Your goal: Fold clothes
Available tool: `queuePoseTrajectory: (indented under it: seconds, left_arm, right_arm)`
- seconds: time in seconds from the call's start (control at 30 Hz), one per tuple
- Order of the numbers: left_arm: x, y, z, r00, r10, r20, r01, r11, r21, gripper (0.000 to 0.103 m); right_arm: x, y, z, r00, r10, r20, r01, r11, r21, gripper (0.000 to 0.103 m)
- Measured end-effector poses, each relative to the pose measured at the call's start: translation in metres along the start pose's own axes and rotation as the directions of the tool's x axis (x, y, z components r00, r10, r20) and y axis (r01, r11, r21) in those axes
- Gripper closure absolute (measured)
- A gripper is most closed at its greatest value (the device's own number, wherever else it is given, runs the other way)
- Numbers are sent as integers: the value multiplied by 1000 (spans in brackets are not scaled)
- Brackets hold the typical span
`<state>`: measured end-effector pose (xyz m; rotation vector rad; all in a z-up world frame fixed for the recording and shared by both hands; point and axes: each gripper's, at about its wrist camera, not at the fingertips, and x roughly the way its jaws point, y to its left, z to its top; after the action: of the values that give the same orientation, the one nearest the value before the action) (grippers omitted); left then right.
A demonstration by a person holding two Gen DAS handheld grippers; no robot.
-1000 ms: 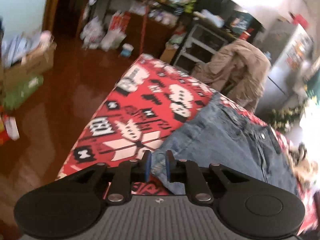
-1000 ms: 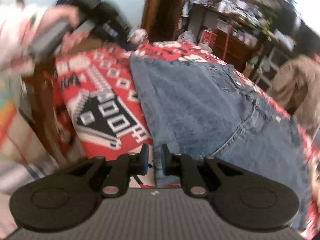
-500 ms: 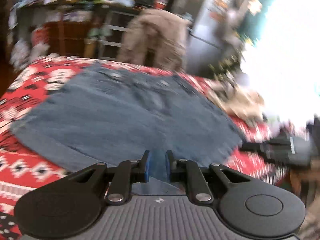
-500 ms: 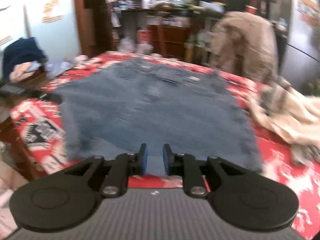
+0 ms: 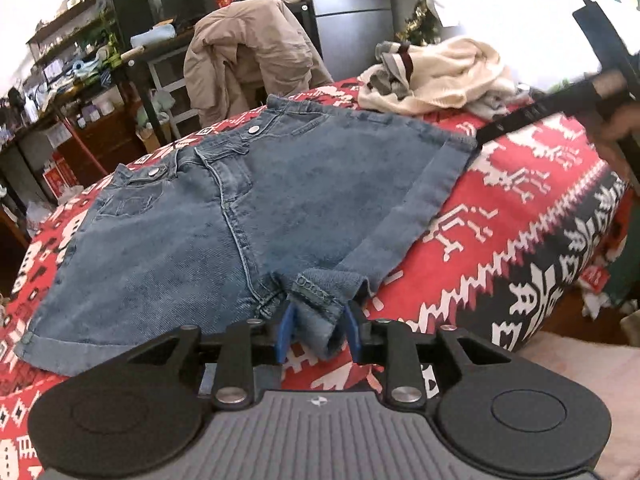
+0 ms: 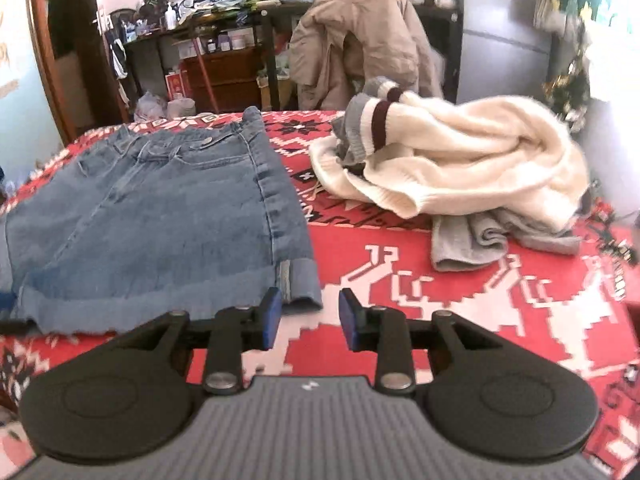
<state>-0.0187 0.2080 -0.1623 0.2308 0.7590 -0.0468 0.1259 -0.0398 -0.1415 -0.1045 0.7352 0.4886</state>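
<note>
shorts point(image 5: 192, 216) flat on blanket, centre frame | my left gripper point(image 5: 318, 330) fingers apart, crotch hem bunched between | right gripper point(image 6: 306, 320) spread, empty, cuff corner upper-left

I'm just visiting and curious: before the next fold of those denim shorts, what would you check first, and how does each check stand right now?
1. Denim shorts spread flat: ok.
2. Left gripper around the crotch hem fold, fingers apart: grip not ok yet.
3. Right gripper open beside the cuff corner, holding nothing: not ok.
4. Cream sweater apart from the shorts: ok.
5. Red patterned cover bare beside the shorts: ok.
</note>
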Motion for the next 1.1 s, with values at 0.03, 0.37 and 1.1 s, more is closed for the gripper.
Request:
queuePoseTrajectory:
  seconds: [0.03, 0.37, 1.1]
  left_arm:
    - [1, -2, 0, 1000, 10, -3, -9, 1000, 13, 75]
    - [0, -5, -10, 998, 53, 26, -54, 998, 32, 93]
    - [-42, 41, -6, 988, -69, 141, 88, 988, -130, 80]
  right_arm:
    - [4, 0, 1, 1000, 4, -4, -4, 1000, 9, 68]
    - [42, -1, 12, 998, 47, -38, -43, 994, 98, 99]
    - [13, 10, 22, 1000, -1, 14, 0, 997, 80, 88]
